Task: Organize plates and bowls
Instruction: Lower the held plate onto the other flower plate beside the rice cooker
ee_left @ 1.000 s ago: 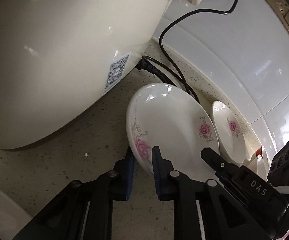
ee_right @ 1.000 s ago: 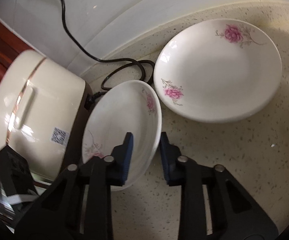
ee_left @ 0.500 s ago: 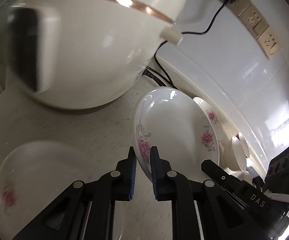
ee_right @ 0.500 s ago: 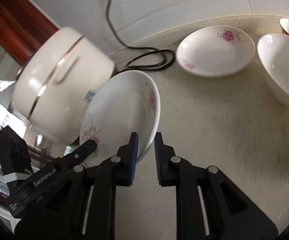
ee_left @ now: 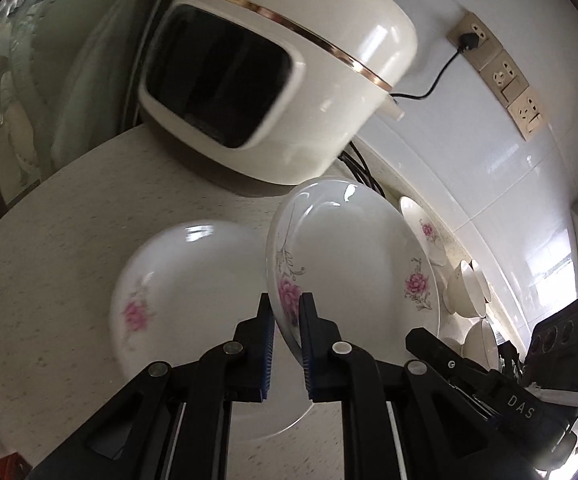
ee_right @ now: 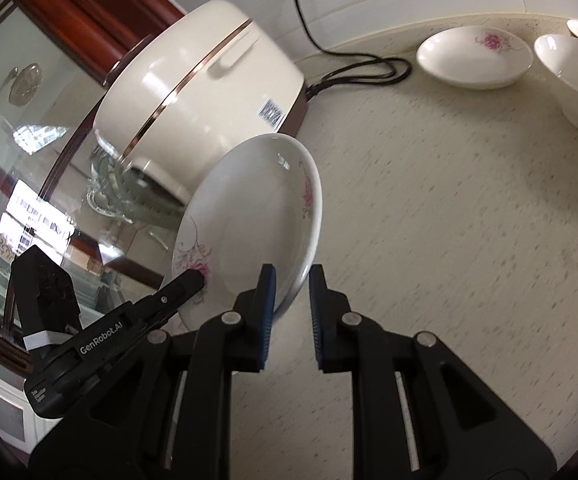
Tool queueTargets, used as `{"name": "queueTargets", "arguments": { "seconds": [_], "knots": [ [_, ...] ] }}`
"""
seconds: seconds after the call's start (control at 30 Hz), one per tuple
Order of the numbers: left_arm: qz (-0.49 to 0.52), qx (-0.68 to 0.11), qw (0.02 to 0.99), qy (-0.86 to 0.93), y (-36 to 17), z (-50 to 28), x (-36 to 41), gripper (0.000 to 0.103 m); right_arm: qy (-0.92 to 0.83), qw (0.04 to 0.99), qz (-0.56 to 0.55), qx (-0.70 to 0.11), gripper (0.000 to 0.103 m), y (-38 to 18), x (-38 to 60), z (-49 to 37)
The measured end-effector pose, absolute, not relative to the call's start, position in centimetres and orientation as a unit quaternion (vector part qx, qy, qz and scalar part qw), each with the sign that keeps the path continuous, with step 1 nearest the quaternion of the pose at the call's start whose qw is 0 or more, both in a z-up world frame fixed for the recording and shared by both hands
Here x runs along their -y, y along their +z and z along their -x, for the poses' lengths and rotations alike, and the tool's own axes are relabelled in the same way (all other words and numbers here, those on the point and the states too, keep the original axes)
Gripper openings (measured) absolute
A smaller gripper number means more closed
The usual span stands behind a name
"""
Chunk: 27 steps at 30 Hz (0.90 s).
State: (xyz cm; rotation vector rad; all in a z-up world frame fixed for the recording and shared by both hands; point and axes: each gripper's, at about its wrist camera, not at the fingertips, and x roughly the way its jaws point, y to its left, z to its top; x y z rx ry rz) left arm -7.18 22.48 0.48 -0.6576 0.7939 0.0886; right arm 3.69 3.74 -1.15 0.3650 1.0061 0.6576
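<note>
Both grippers hold one white plate with pink flowers (ee_left: 353, 264), tilted up above the counter; it also shows in the right wrist view (ee_right: 249, 216). My left gripper (ee_left: 287, 320) is shut on its near rim. My right gripper (ee_right: 292, 296) is shut on the opposite rim. A second flowered plate (ee_left: 185, 292) lies flat on the counter below and left of the held one. A third flowered plate (ee_right: 475, 56) lies by the wall, with white bowls (ee_right: 573, 76) beside it.
A cream rice cooker (ee_left: 273, 76) stands just behind the plates, also in the right wrist view (ee_right: 193, 80). Its black cord (ee_right: 353, 68) loops on the speckled counter (ee_right: 449, 220) and runs to a wall socket (ee_left: 469, 40). A glass cabinet (ee_right: 29, 128) lies left.
Both grippers have carried the held plate up and away from the wall, past the rice cooker. The flat plate on the counter has come into view under it.
</note>
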Motion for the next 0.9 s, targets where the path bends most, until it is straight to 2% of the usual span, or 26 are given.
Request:
{"name": "queueTargets", "arguments": {
  "seconds": [0.37, 0.9],
  "knots": [
    [0.328, -0.384, 0.861, 0.058, -0.5, 10.2, -24.7, 0.012, 0.322, 0.8, -0.146, -0.484, 0.02, -1.9, -6.3, -1.7],
    [0.34, -0.392, 0.852, 0.067, -1.4, 10.4, -25.7, 0.012, 0.323, 0.788, -0.116, -0.511, 0.021, -3.9, -8.2, -1.3]
  ]
}}
